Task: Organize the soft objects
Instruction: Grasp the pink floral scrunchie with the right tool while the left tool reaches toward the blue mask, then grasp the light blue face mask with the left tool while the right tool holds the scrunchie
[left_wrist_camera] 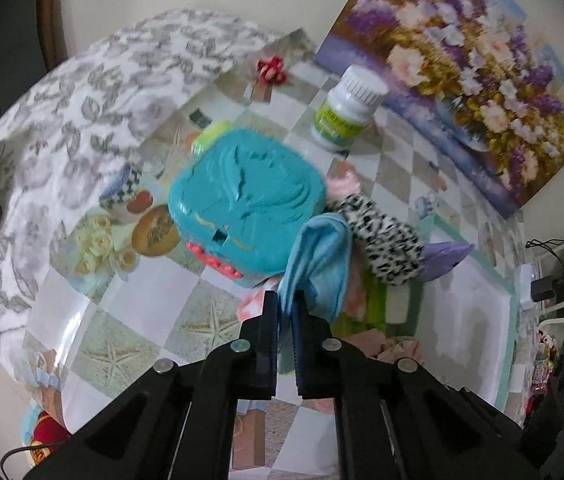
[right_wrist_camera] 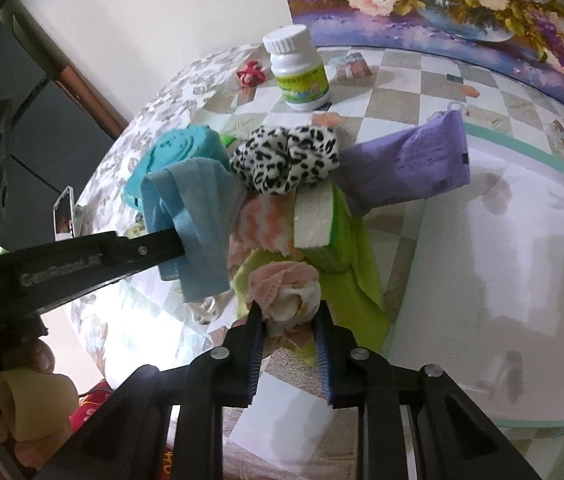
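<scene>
My right claw (right_wrist_camera: pixel 288 320) pinches the pink and white rolled sock (right_wrist_camera: pixel 292 294) at its near end; only the tip sits between the pads, so it may slip out or unroll. My left claw (left_wrist_camera: pixel 286 308) is pressed together on a corner of the blue cloth (left_wrist_camera: pixel 318 256), which hangs loose and could snag the spotted cloth (right_wrist_camera: pixel 286 160) just beyond. Farther off, the white bottle (right_wrist_camera: pixel 300 70) stands upright; 1 careless swing could topple it

Both wrist views look steeply down, close over the worktop (left_wrist_camera: pixel 129 340), sharing the leopard-print cloth (left_wrist_camera: pixel 386 240) and white bottle (right_wrist_camera: pixel 300 70).
</scene>
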Tool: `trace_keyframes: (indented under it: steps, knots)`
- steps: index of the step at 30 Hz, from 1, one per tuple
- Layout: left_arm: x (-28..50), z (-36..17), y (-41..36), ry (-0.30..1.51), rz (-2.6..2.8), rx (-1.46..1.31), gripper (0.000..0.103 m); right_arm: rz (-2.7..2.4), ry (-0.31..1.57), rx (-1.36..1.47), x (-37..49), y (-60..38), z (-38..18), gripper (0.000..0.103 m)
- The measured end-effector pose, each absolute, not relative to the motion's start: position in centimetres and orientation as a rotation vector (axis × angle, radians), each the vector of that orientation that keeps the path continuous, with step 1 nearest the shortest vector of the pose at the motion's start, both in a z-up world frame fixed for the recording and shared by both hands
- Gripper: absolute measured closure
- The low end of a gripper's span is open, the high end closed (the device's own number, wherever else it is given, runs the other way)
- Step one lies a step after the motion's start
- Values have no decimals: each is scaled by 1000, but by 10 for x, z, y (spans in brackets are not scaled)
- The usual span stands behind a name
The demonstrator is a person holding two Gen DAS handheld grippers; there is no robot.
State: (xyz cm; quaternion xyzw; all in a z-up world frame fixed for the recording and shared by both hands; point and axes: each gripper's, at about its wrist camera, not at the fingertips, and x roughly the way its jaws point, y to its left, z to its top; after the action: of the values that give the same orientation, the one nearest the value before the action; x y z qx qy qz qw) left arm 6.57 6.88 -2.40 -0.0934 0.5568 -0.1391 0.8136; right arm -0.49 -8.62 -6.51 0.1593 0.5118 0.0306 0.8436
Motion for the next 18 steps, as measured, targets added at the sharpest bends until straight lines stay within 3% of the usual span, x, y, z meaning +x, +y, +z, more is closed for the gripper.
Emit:
trace_keyframes:
  steps: [11, 18]
  knots:
    - [52, 13, 65, 1030, -353, -173, 97, 52, 964, 368, -21, -99, -28, 78]
    - [67, -13, 75, 1136, -226, -159, 94, 18, 952, 366, -25, -109, -22, 78]
